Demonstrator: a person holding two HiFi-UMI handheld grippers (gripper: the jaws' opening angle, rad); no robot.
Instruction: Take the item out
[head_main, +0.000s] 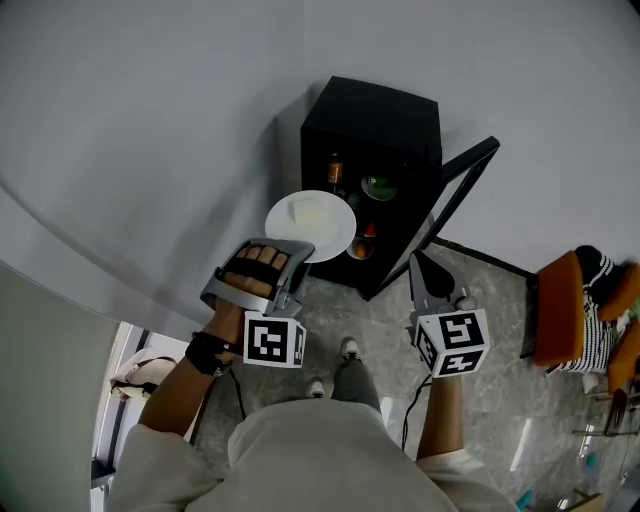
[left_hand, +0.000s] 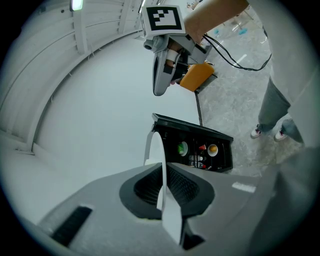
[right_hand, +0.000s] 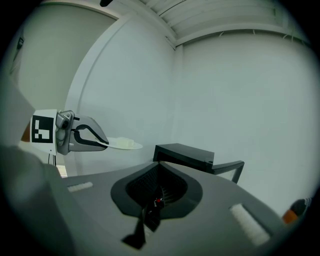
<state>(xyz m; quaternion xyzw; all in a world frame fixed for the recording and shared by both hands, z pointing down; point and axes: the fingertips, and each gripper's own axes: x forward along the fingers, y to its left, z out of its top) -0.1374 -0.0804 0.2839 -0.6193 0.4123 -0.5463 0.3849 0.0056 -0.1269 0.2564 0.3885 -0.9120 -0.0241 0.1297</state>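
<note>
One white round plate (head_main: 315, 225) carrying a pale flat slab of food (head_main: 305, 212) is clamped by its rim between the jaws of the left gripper (head_main: 288, 262), and is seen edge-on in that gripper's own view. The plate is held in the air just ahead of the gripper, clear of the small black cabinet fridge (head_main: 385, 115) that stands on the floor beyond it, so the removal itself is judged done. The fridge's door (head_main: 455, 195) is swung wide just ahead of the right gripper (head_main: 420, 272), whose jaws are brought together on nothing. Several small containers (head_main: 378, 187) are seen on the shelves inside, past the plate. What is judged left is for the plate to be set down somewhere, and perhaps for the door to be closed; no landing place is shown.
</note>
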